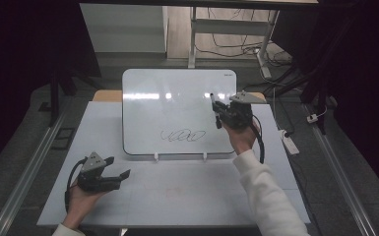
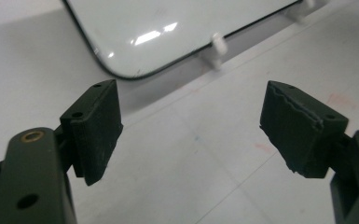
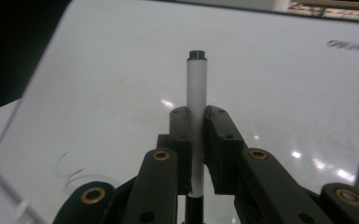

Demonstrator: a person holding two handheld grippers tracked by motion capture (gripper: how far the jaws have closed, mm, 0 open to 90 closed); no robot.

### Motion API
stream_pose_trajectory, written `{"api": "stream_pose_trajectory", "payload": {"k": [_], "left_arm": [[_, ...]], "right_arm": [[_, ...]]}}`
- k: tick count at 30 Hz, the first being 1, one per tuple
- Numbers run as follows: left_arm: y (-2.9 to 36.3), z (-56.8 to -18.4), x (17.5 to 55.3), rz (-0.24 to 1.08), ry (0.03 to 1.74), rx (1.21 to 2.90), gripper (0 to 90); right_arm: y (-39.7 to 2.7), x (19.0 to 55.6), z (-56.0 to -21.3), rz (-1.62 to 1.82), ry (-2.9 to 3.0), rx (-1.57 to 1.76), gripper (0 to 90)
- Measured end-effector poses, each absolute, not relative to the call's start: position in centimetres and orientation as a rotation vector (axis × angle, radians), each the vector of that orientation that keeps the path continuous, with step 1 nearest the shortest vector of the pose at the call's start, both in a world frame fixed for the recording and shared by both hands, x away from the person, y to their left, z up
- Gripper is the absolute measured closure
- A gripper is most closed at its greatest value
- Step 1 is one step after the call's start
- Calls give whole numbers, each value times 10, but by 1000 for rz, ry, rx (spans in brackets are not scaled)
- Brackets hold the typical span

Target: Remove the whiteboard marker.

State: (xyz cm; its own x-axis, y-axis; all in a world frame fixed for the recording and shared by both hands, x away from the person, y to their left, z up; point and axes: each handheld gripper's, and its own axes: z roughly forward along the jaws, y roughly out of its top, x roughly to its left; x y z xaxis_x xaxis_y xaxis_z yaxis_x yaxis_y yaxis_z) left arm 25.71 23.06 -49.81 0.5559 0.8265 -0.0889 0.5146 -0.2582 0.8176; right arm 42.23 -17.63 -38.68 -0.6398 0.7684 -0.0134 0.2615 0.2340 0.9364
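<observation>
- The right gripper (image 1: 217, 109) is held over the right part of the whiteboard (image 1: 177, 93), above and to the right of the black scribble (image 1: 182, 134) drawn on the lower middle of the board.
- Its jaws are clenched on a white marker (image 3: 196, 112); in the right gripper view the white barrel runs up between the two pads and ends in a dark tip (image 3: 197, 54) that stands clear above them.
- In the high view the marker (image 1: 213, 102) sticks out up and to the left from the gripper, over the board's surface; whether its tip touches the board cannot be told.
- The right hand (image 1: 240, 135) grips the tool from below, its white sleeve (image 1: 268, 196) stretching forward from the bottom right, the forearm angled up and slightly left.
- The left gripper (image 1: 119, 168) lies low over the white table (image 1: 187, 196) at the lower left, in front of the board's bottom left corner, pointing right.
- Its jaws are released and stand wide apart with nothing between them; the left gripper view shows bare tabletop in the gap and the board's rounded corner (image 2: 121, 70) beyond.
- The left hand (image 1: 83, 196) cups that gripper from underneath, wrist coming in from the bottom edge.
</observation>
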Motion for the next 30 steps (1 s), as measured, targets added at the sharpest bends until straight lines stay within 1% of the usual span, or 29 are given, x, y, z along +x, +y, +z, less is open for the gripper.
{"api": "stream_pose_trajectory", "payload": {"k": [7,15,22,27,30], "left_arm": [[201,-482,266,407,998,1944,238],[151,-463,288,320,890,1958,256],[112,-461,307,182,827,1977,274],[98,-463,314,114,817,1959,301],[93,-464,318,76,809,1944,337]], "right_arm": [[-179,388,-398,1518,2112,858,808],[-165,358,-412,1591,2213,731,808],[-148,345,-421,1598,2303,631,808],[-134,338,-426,1594,2333,578,808],[-127,333,-427,1565,2339,534,807]]}}
